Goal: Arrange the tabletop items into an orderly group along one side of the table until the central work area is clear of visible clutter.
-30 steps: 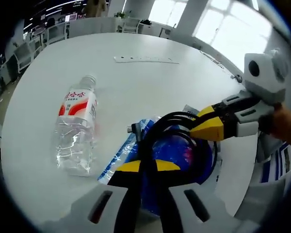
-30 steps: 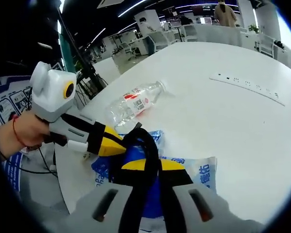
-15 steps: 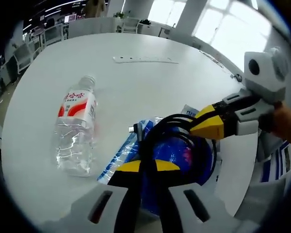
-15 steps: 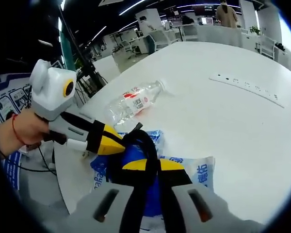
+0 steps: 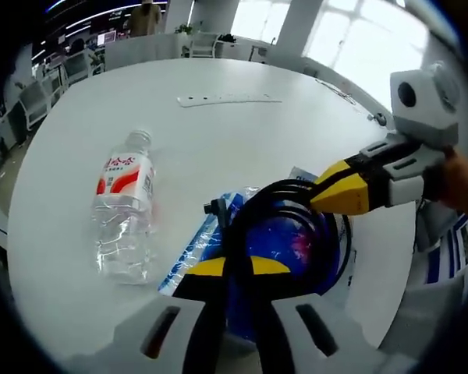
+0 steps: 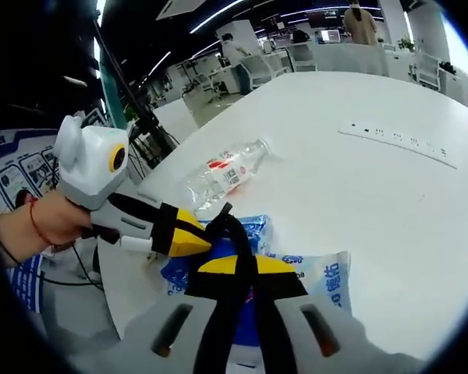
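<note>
Black cable (image 5: pixel 285 204), glossy and rubbery, coiled in a loose loop just above a blue packet (image 5: pixel 277 257), with a small angled plug (image 5: pixel 214 207) at one free end. Pinched at two places: between the yellow-tipped jaws of the left gripper (image 5: pixel 232 269) at the bottom of the left gripper view, and at the yellow tip of the right gripper (image 5: pixel 345 193), reaching in from the right side with a hand (image 5: pixel 458 181) behind it. Both pairs of jaws pressed together on the cable.

Beside the packet, lying on its side on the white round table (image 5: pixel 242 140): a clear plastic bottle (image 5: pixel 123 206) with a red and white label, cap pointing away, apart from the cable and packet. Farther off on the table, a flat white power strip (image 5: pixel 230 99).

From the right gripper view, the same cable (image 6: pixel 235 234) clamped by the right gripper (image 6: pixel 242 269) at the bottom, and the left gripper (image 6: pixel 189 238) coming in from the left, held by a hand (image 6: pixel 33 231) with a red string at the wrist. Blue packet (image 6: pixel 292 273) here plainly close to the table edge, its white end with blue printed characters visible. Bottle (image 6: pixel 225 176) beyond it, power strip (image 6: pixel 398 140) off to the right. Behind the table (image 6: pixel 359 195), an office with desks and chairs, and a black cord (image 6: pixel 70 276) hanging below the table edge.
</note>
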`<state>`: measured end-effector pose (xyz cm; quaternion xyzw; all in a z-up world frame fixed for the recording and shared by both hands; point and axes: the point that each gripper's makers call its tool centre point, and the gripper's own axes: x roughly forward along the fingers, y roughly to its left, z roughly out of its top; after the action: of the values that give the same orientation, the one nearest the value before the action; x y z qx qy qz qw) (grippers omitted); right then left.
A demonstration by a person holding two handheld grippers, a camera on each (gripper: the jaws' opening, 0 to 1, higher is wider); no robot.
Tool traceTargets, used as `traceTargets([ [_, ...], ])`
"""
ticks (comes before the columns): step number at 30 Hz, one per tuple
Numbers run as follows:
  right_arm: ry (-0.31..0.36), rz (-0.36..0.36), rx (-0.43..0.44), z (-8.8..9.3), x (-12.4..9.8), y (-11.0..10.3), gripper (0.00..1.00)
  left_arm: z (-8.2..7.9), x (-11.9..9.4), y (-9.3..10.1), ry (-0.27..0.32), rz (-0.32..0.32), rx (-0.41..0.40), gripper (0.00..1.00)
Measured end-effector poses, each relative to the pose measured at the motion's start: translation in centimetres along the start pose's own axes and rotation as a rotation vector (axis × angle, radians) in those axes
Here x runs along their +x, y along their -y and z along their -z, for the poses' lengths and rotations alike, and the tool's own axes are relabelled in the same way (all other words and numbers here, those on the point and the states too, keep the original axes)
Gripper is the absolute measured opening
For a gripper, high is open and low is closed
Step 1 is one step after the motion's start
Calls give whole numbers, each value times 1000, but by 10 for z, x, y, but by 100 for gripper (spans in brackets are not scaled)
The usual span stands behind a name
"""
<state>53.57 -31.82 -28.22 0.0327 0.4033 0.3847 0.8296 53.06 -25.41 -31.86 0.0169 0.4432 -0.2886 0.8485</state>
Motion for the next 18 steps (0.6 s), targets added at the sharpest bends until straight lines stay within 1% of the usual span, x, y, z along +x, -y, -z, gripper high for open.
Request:
traceTargets([
  [2, 2, -4, 7, -1, 0, 0, 2, 0, -1, 0, 1, 0, 1, 6],
  [5, 15, -25, 42, -4, -2, -4, 2, 0, -1, -1, 0, -2, 3, 6],
  [13, 14, -31, 43, -5, -5, -7, 2, -1, -5, 1, 2, 7, -27, 5],
  [18, 21, -35, 46, -7, -8, -9, 2, -5, -11, 2, 11, 4, -21, 5],
])
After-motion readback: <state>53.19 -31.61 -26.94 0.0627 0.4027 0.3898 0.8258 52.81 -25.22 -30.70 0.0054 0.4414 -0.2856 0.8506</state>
